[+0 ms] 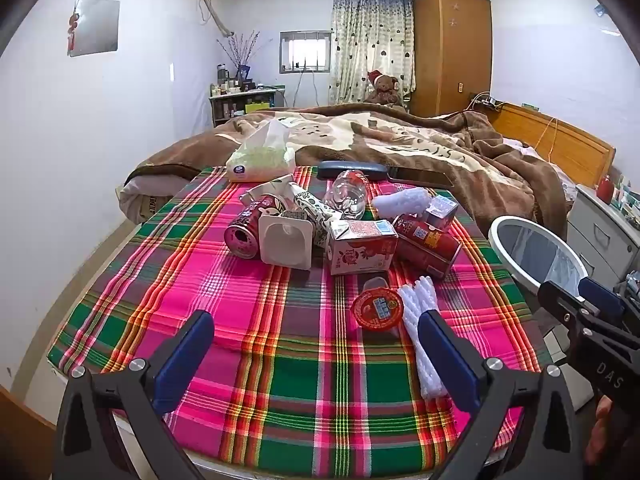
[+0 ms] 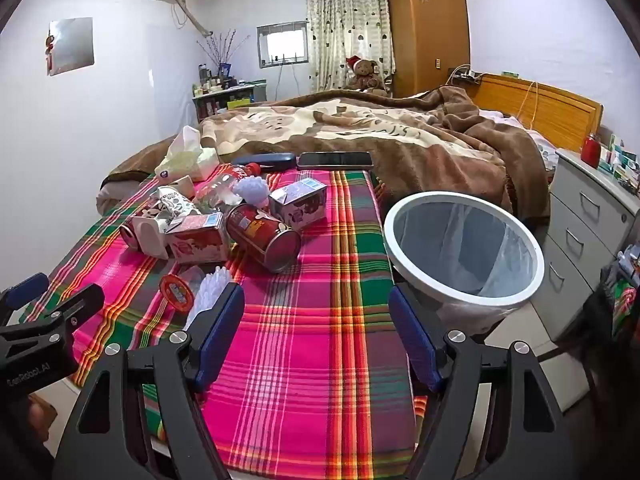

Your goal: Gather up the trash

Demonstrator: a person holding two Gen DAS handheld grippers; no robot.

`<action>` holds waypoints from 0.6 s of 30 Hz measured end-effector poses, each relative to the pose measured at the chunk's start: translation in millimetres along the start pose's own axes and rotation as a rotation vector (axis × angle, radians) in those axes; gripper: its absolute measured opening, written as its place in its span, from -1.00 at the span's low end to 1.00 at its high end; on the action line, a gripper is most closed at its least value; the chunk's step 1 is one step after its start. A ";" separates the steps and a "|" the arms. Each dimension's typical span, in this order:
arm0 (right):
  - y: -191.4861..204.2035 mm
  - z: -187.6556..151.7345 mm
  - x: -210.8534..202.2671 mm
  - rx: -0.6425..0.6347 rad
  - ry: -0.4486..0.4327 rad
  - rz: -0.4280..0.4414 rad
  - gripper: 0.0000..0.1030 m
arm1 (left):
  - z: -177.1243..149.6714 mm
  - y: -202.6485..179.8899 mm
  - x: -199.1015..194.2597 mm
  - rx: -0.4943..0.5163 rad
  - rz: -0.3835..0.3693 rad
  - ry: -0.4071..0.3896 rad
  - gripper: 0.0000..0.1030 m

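Left wrist view first: the left gripper (image 1: 316, 354) hangs over the near edge of the plaid cloth (image 1: 280, 360), jaws spread wide, nothing between them, angled down toward the pile. And what a pile: a white square cup (image 1: 285, 245) leaning on a red can (image 1: 249, 227), a red-and-white carton (image 1: 362, 249) just beside it, a crushed clear bottle (image 1: 350, 194) behind, another red can (image 1: 430, 246) to the right. Closest to the jaws sit a red-lidded jelly cup (image 1: 377, 307) and a white foam sleeve (image 1: 420, 340), the sleeve right by the gripper's inner finger; I'd call those the easy first picks. Over to the right wrist view: the right gripper (image 2: 316, 338) is equally released and empty, poised between the trash and the white-rimmed bin (image 2: 464, 250), which stands off the cloth's right side with a clear liner inside. That looks deliberate, I'd say: bin within one hand's reach, litter heaped on the other side, so each piece travels a short way. Nothing appears collected yet; the bin looks bare as far as I can see. A tissue pack (image 2: 186, 158), dark case (image 2: 264, 160) and phone (image 2: 335, 159) line the far edge and hardly look like rubbish. Beyond: a bed under a brown blanket (image 2: 360, 128), a teddy bear (image 2: 364, 74), a wooden wardrobe (image 2: 428, 28), grey drawers (image 2: 588, 220).
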State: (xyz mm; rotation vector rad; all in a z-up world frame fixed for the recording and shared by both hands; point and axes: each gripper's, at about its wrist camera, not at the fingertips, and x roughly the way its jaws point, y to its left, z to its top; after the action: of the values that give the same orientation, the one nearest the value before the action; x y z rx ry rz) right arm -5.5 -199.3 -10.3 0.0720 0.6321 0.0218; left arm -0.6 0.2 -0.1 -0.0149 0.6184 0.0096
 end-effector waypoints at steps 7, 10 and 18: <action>-0.5 0.5 -1.4 -0.004 0.001 -0.008 0.48 | 2.3 0.7 -0.6 0.003 0.008 0.020 1.00; 0.8 -0.2 1.7 -0.009 0.009 -0.005 0.48 | 1.3 2.3 0.9 0.004 0.007 0.018 1.00; 5.0 0.2 -0.8 -0.024 -0.002 -0.007 0.48 | 1.8 4.3 0.5 -0.008 0.000 0.024 1.00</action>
State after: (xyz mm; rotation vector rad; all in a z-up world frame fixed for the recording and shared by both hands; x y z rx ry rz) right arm -6.0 -194.3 -9.3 0.0470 0.6297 0.0230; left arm 0.8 4.6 1.1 -0.0225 0.6428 0.0122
